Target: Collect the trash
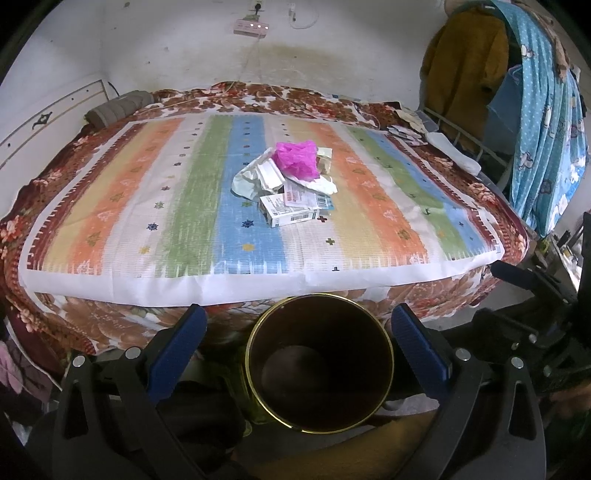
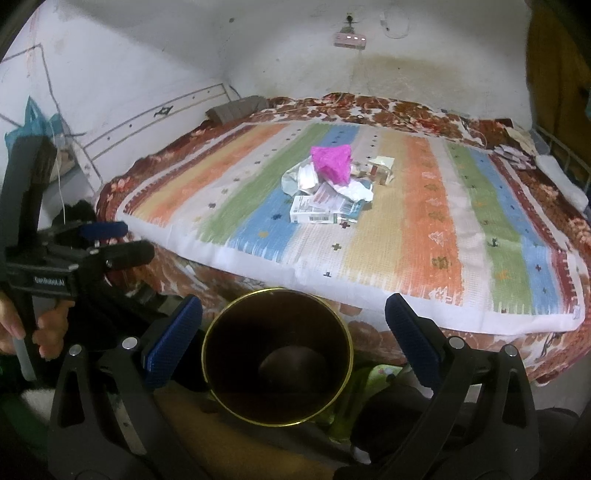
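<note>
1. The bed (image 1: 110,325) fills the room, covered in a brown floral blanket with a soft, rumpled edge.
2. Over it lies a flat woven sheet (image 1: 155,206) in broad stripes of orange, green, blue and cream, dotted with small cross and flower marks, white along its border.
3. At the right, a blue dotted cloth (image 1: 543,122) and a mustard garment (image 1: 461,66) hang beside the bed.
4. The bin (image 1: 318,363) stands below the near edge of the bed: round, dark inside, with a thin shiny gold rim. I can see nothing lying inside it, only its dark bottom.
5. The left tongs (image 1: 301,343) are held low and level, pointing at the bed, spread wide; their ribbed blue pads (image 1: 177,350) stand on either side of the bin's mouth, holding nothing.
6. The right tongs (image 2: 293,339) are posed the same way, spread wide above the bin and holding nothing.
7. A hand (image 2: 33,328) grips the left tool's black handle at the left edge of the right wrist view.
8. The trash sits in one heap mid-sheet, well apart from the bin: a crumpled pink bag (image 1: 297,160) on top, creased white wrappers (image 1: 258,179) beneath, and a printed white carton (image 1: 290,212) at the front.
9. A pink power strip (image 1: 251,28) hangs on the stained white wall.
</note>
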Motion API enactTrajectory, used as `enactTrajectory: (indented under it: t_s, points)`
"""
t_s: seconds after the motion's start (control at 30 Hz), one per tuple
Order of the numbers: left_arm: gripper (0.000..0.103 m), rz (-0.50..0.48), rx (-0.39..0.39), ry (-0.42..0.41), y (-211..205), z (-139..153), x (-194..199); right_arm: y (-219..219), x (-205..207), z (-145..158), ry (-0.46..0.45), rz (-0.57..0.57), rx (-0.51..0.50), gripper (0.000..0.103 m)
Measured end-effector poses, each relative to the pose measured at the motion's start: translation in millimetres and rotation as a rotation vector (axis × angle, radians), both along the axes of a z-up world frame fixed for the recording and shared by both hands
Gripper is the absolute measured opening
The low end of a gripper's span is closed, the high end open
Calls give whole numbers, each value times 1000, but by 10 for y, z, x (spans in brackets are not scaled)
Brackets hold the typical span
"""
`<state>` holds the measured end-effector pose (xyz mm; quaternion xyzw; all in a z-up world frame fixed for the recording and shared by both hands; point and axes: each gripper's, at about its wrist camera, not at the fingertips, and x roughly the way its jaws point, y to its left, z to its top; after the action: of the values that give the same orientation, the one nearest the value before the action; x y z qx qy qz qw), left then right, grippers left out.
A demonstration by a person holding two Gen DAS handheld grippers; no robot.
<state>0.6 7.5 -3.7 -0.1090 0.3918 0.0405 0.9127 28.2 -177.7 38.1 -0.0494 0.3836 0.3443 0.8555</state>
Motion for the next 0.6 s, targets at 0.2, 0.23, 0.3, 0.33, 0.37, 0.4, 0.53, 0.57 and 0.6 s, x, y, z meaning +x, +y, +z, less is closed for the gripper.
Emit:
enactTrajectory:
  t_s: [0.2, 0.23, 0.3, 0.33, 0.37, 0.4, 0.53, 0.57, 0.6]
  points:
    - [97, 2, 2, 0, 5, -6, -1, -7, 31, -22, 14, 1, 2, 94]
    - [97, 3, 2, 2, 8, -6, 0, -8, 36, -11, 16, 1, 2, 94]
    - [97, 3, 1, 1, 8, -6, -4, -4, 31, -10, 15, 2, 1, 94]
    - [97, 3, 1, 0, 1, -6, -5, -8, 38, -19, 16, 2, 0, 94]
    - [97, 3, 2, 0, 5, -6, -5, -2, 30, -12, 15, 2, 1, 94]
    - [97, 2, 2, 0, 8, -7, -4, -8, 37, -20, 15, 2, 0, 94]
    - [97, 2, 0, 0, 4, -5, -3, -8, 31, -12, 8, 0, -3, 94]
    - [97, 3, 0, 0, 15, -6, -3, -19, 38, -9, 7, -1, -2, 94]
    - [97, 3, 1, 1, 10, -6, -3, -12, 29, -3, 6, -2, -3, 94]
